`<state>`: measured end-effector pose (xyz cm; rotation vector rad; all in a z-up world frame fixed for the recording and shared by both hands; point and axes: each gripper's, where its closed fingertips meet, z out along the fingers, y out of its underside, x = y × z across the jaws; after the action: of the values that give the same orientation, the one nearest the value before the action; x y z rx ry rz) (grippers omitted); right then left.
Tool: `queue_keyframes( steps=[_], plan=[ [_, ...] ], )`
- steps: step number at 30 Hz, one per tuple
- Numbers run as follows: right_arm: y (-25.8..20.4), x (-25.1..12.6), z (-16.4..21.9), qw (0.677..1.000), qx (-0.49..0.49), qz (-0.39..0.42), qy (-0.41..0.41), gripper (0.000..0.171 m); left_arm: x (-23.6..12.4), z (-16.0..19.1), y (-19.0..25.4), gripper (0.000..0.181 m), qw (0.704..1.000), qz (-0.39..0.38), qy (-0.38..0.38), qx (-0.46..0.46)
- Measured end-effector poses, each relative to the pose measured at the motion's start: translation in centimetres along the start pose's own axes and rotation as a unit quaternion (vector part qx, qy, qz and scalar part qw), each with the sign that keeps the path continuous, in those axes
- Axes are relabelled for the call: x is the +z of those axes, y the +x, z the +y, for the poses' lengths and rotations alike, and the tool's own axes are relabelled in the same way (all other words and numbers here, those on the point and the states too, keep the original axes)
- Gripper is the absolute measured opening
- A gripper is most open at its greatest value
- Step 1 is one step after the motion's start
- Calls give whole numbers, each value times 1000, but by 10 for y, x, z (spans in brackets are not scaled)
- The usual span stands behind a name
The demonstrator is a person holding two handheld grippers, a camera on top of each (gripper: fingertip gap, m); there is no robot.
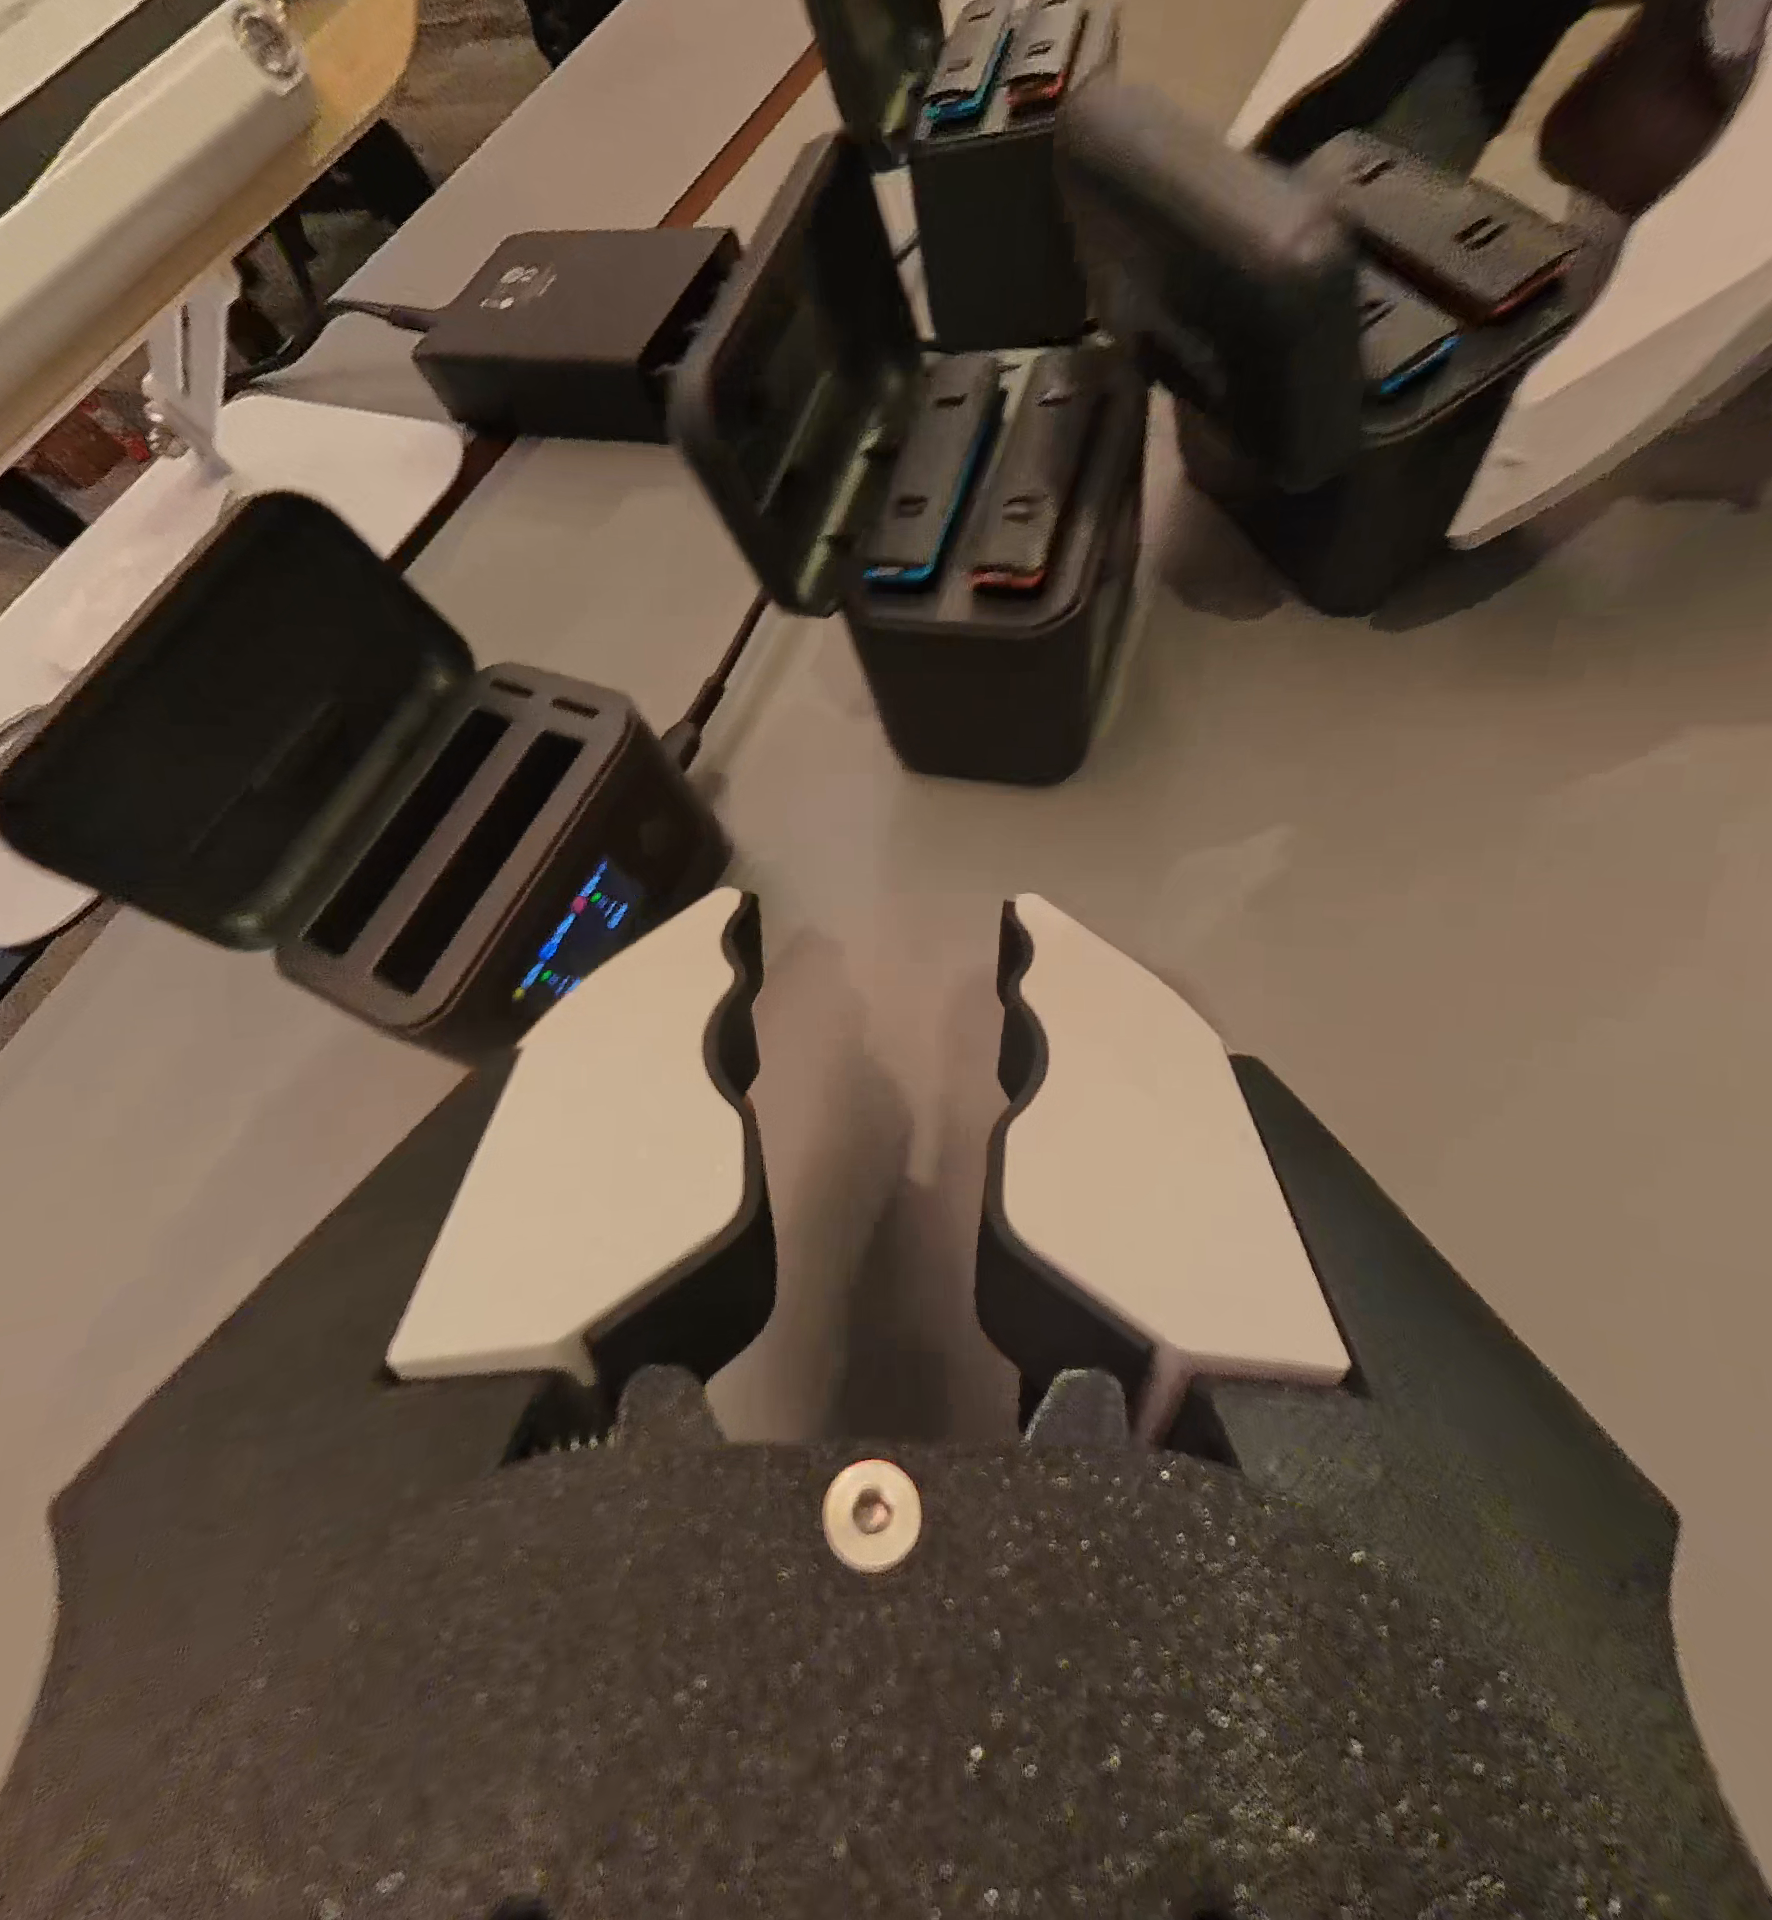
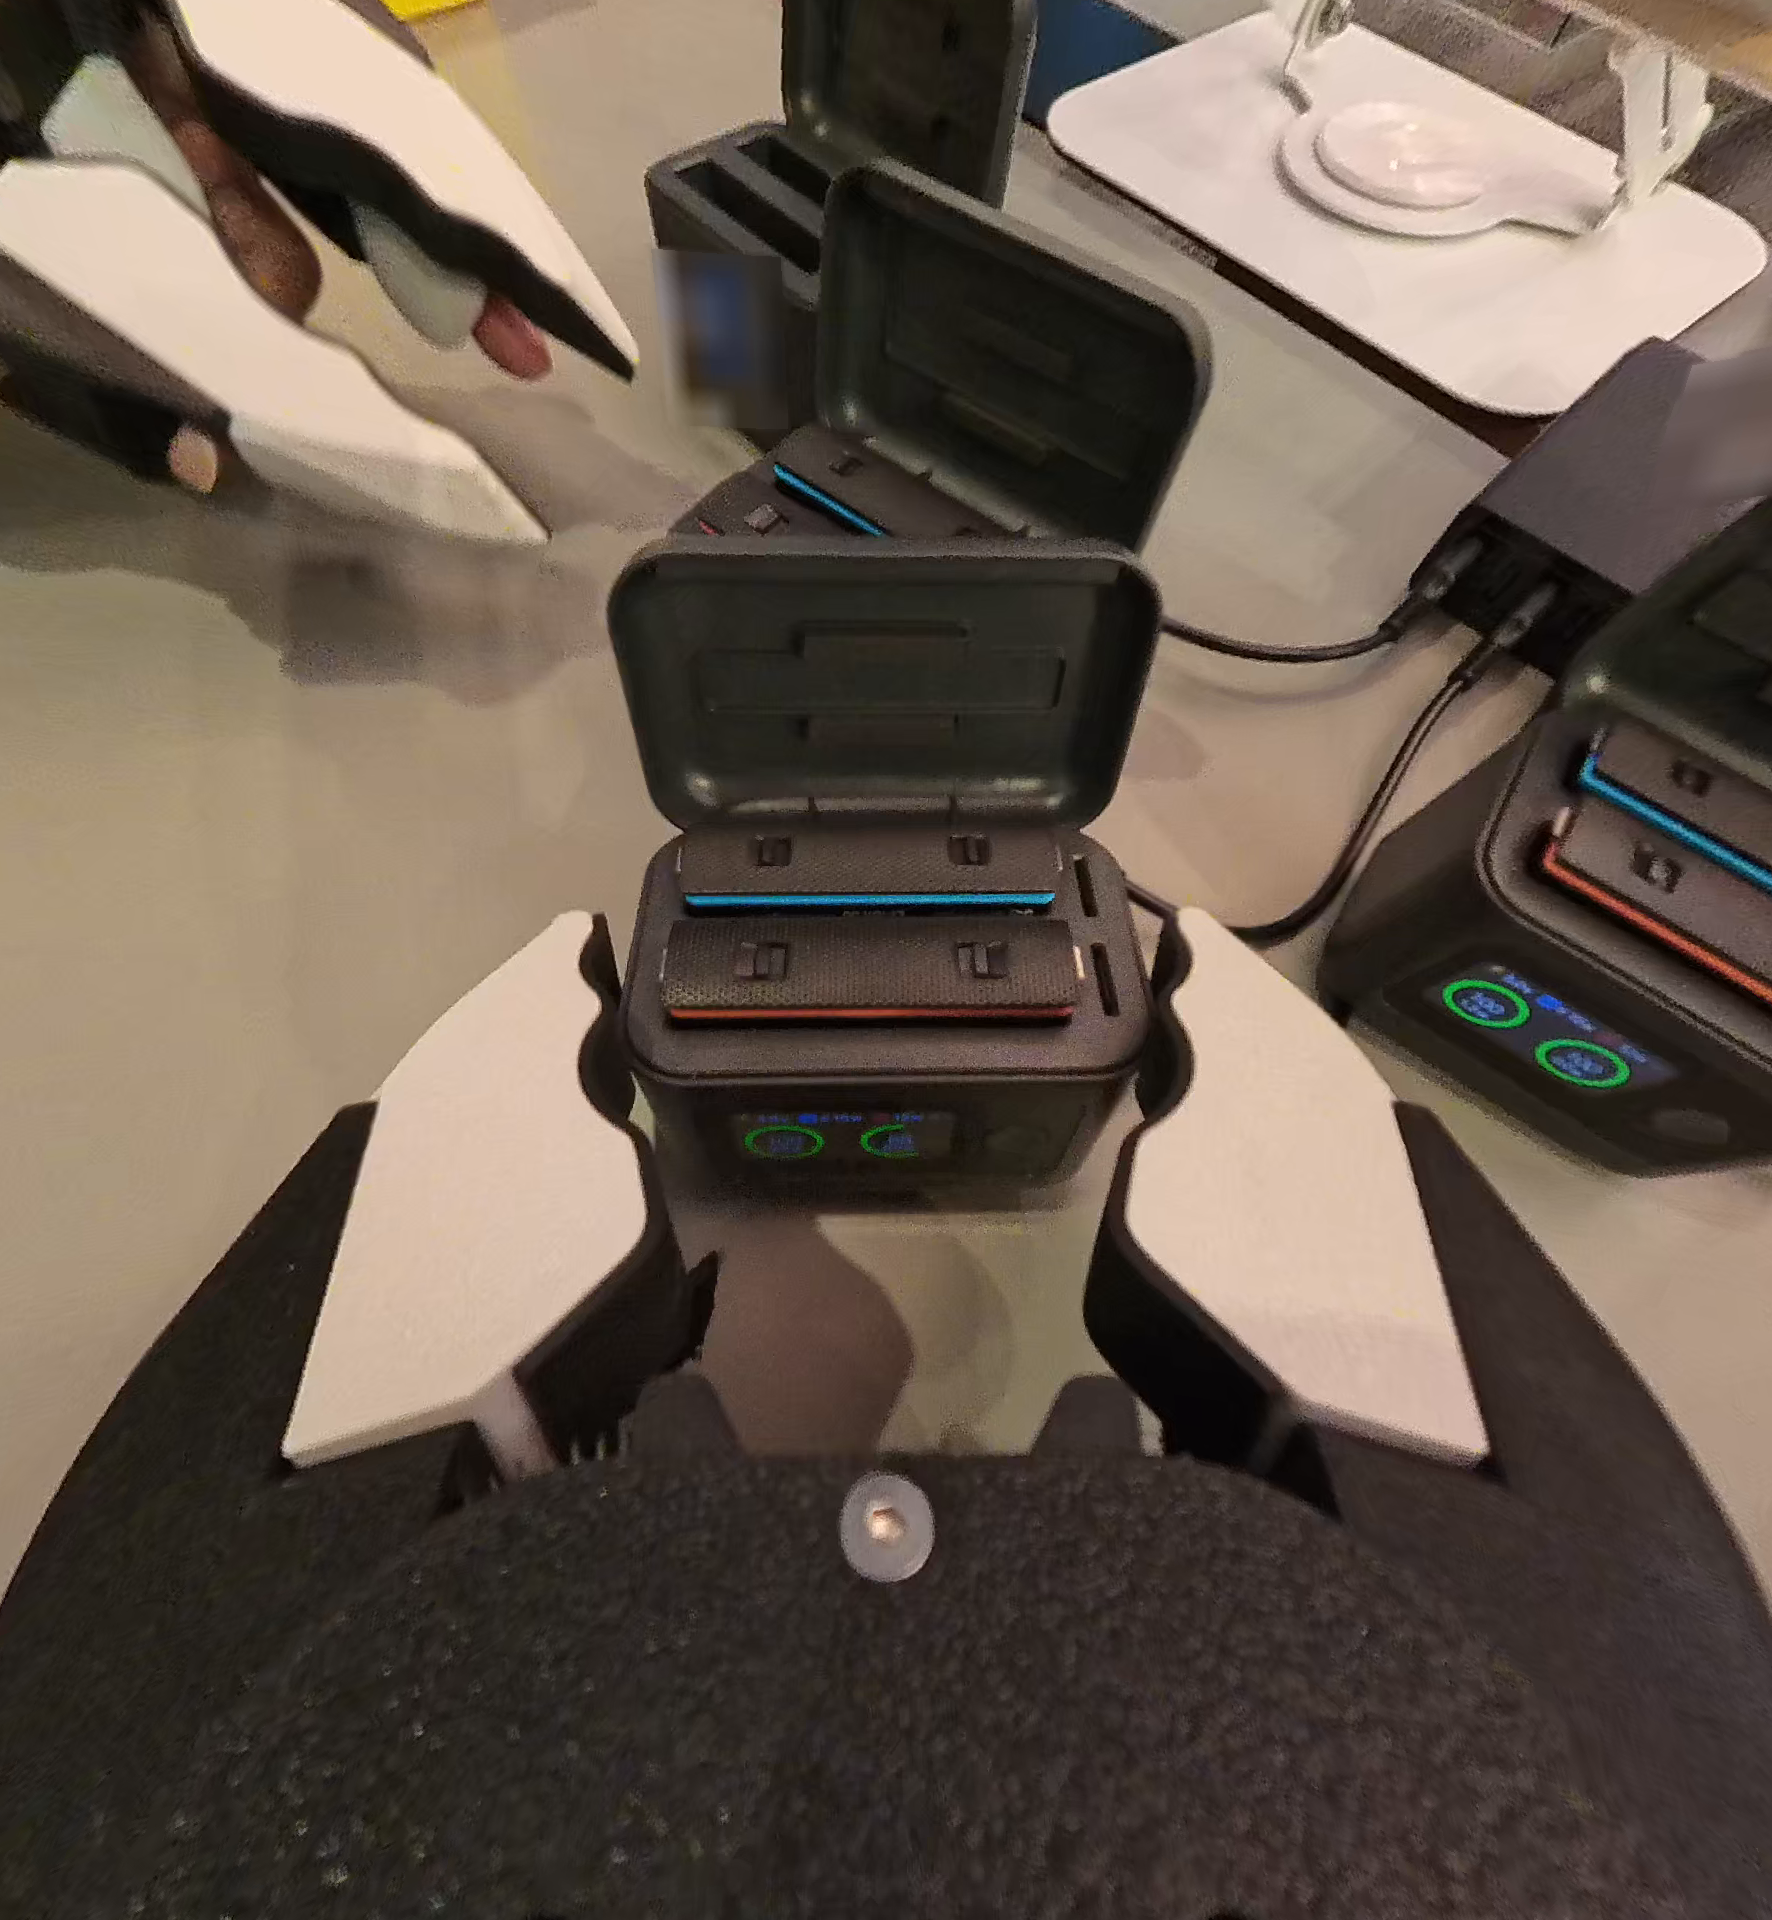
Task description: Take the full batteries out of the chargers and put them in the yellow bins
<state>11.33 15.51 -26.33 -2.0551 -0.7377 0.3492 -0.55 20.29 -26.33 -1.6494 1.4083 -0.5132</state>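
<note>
- Batteries, two black slabs, one with a blue edge (image 2: 866, 873) and one with a red edge (image 2: 871, 982), sit upright in the slots of a small black charger box (image 2: 882, 1101) with its lid raised, at 12 o'clock from the right hand-held gripper (image 2: 882, 997).
- Right hand-held gripper: its white fingers (image 2: 487, 1143) are spread wide on either side of the charger box; whether they touch it I cannot tell, and they hold nothing.
- Left hand-held gripper (image 1: 877, 935) hangs over the pale grey desk (image 1: 1381, 987), partly open with nothing between its fingers.
- An empty black charger (image 1: 466, 883) with a lit screen lies at 10 o'clock from the left hand-held gripper, just beside its left fingertip.
- Another charger (image 1: 986, 582) with blue- and red-edged batteries stands at 12 o'clock, farther off.
- A black power brick (image 1: 570, 322) with cables sits at 11 o'clock.
</note>
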Motion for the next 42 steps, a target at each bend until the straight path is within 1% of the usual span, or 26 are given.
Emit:
queue_keyframes(
  steps=[5, 8, 14, 17, 20, 24, 28, 32, 35, 42],
  plan=[
    [0, 5, -8, 1000, 1, 0, 4, 96, 17, -9, 15, 59, 1000, 15, 5, -8],
    [0, 3, -4, 1000, 2, 0, -6, 96, 33, -9, 16, 67, 1000, 16, -18, -11],
    [0, -3, 7, 1000, 1, -7, -25, 95, 63, -25, 16, 71, 998, 42, -25, -43],
    [-1, -6, 11, 999, 2, -16, -33, 94, 73, -25, 13, 66, 997, 47, -43, -39],
    [-2, -8, 12, 999, 7, -28, -31, 92, 72, -26, 17, 61, 996, 69, -40, -48],
    [-2, -11, 11, 999, 8, -37, -28, 91, 64, -20, 15, 60, 995, 83, -39, -44],
    [-2, -15, 9, 999, 5, -38, -25, 91, 49, -7, 4, 60, 993, 99, -42, -39],
    [1, -20, 3, 999, -3, -27, -18, 91, 31, 8, -13, 59, 991, 114, -41, -52],
    [6, -26, -3, 1000, -8, -11, -8, 90, 24, 15, -23, 58, 993, 104, -37, -46],
    [10, -33, -7, 1000, -6, 3, -2, 90, 21, 17, -23, 58, 994, 96, -35, -49]
  ],
)
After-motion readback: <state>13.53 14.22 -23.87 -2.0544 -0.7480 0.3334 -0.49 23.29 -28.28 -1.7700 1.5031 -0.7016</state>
